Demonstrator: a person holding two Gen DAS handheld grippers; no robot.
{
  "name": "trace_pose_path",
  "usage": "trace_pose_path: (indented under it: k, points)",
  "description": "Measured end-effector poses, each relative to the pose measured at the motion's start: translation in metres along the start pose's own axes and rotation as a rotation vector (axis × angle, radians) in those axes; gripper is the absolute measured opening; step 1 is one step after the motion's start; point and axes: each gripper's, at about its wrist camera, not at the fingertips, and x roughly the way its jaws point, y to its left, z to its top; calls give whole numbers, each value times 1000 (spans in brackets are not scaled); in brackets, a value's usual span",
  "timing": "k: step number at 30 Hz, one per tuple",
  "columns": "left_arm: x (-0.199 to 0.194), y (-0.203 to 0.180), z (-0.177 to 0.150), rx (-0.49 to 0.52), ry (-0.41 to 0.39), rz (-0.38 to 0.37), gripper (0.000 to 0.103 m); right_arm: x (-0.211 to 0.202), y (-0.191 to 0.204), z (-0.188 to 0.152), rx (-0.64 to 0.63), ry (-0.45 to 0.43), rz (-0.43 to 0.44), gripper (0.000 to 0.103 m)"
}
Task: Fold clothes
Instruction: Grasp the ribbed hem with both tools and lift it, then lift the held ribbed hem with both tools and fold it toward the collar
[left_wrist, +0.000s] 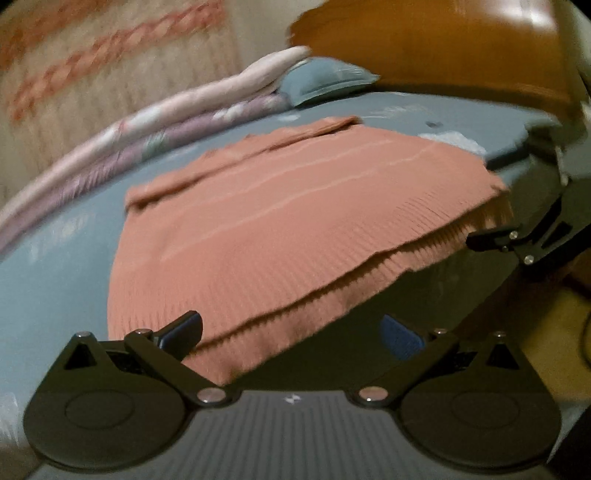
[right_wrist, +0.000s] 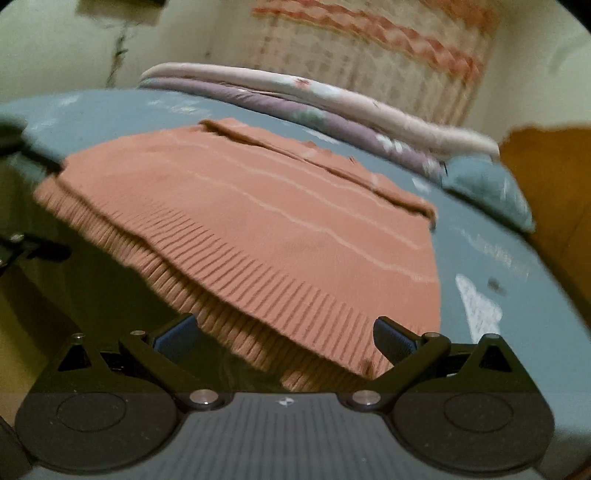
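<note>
the salmon-pink knit sweater (left_wrist: 295, 221) lies spread on the blue-grey bed sheet (left_wrist: 55, 280), its ribbed hem hanging just over the near edge of the bed in two layers.

the left gripper (left_wrist: 291, 334) stands with its jaws spread wide — the blue-padded left finger (left_wrist: 183, 330) sits at 9 o'clock against the hem's lower corner, seemingly touching the cloth, while the other pad is at 3 o'clock in front of the dark side of the bed, clear of the knit. nothing is pinched between them.

the right gripper (right_wrist: 282, 338) is likewise released, jaws wide apart, and the ribbed hem (right_wrist: 280, 317) fills the gap between the pads; its right finger (right_wrist: 393, 339) lies at 3 o'clock just beside the hem's corner, and contact cannot be told for certain. in the left wrist view this gripper's black linkage shows at 3 o'clock by the hem's far corner.

beyond the sweater, at 12 o'clock, folded pink and lilac quilts (right_wrist: 295, 96) lie along the far side, with a blue pillow (left_wrist: 325, 79) beside them — a wooden headboard (left_wrist: 443, 48) stands behind it.
</note>
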Motion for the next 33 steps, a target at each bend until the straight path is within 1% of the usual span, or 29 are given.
trace_pose_path:
  k: [5,9,11,13,16,19,22,28,30,33]
  points:
    - [15,-23,4,198,-11,25,102,0,21,-1,-179,-16,-27,103]
    - [25,-40,3,348,-18,36,102,11,38,-8,-342,-11,-68,103]
    - [29,-48,1,409,-29,33,102,19,45,-13,-420,-6,-97,103]
    - [32,-54,2,449,-32,34,102,27,52,-18,-494,-5,-129,103]
    - [33,-59,6,464,-48,15,102,35,58,-22,-582,-18,-187,103]
    - [33,-63,12,468,-72,-2,102,40,57,-23,-628,-19,-244,103]
    - [35,-69,18,486,-99,-7,102,32,51,-17,-625,-52,-278,103]
    - [35,-80,32,509,-159,-36,102,9,35,3,-553,-141,-330,103]
    - [35,-82,37,522,-196,-12,102,7,32,6,-548,-148,-334,103]
    - [36,-74,47,493,-214,20,102,11,30,6,-552,-145,-322,103]
